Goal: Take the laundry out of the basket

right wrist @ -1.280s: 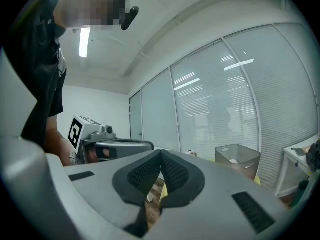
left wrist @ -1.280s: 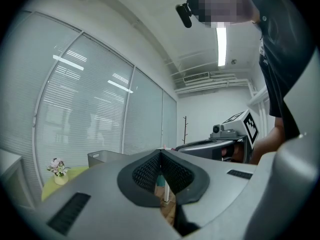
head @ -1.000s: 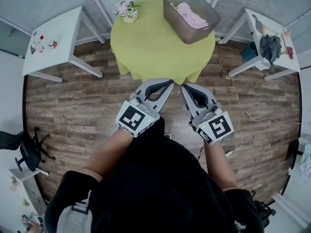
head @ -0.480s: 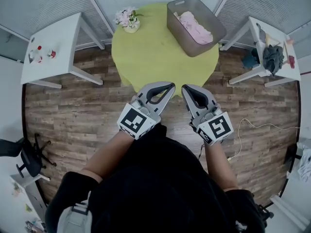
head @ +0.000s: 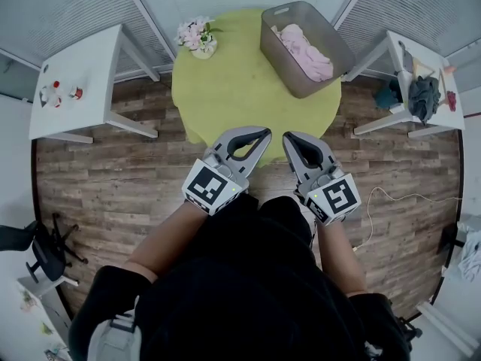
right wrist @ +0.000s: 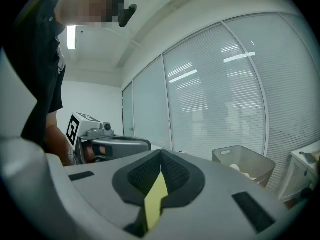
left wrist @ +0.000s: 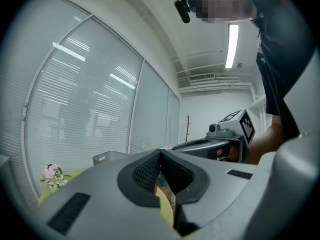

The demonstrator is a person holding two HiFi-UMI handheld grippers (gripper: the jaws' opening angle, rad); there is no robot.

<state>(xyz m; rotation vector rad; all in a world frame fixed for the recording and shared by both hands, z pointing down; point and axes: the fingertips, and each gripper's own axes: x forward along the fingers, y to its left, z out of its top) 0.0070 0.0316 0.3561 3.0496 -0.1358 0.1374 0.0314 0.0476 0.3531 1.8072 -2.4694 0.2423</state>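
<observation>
L gripper (head: 263,134) + R gripper (head: 288,138) both pinched closed, empty; now nearer table (head: 225,89) edge than a sec ago. Laundry (head: 308,51) sits in basket (head: 289,77), far right. Approach only, reach yet to come.

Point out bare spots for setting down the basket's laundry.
Free: near half of the green table, bordered by the flowers, the basket and its near edge. Crowded: its far right, under the basket, and the right side table with clothes.

Left hand-held gripper (head: 263,134), right hand-held gripper (head: 288,138): side by side, closed.
</observation>
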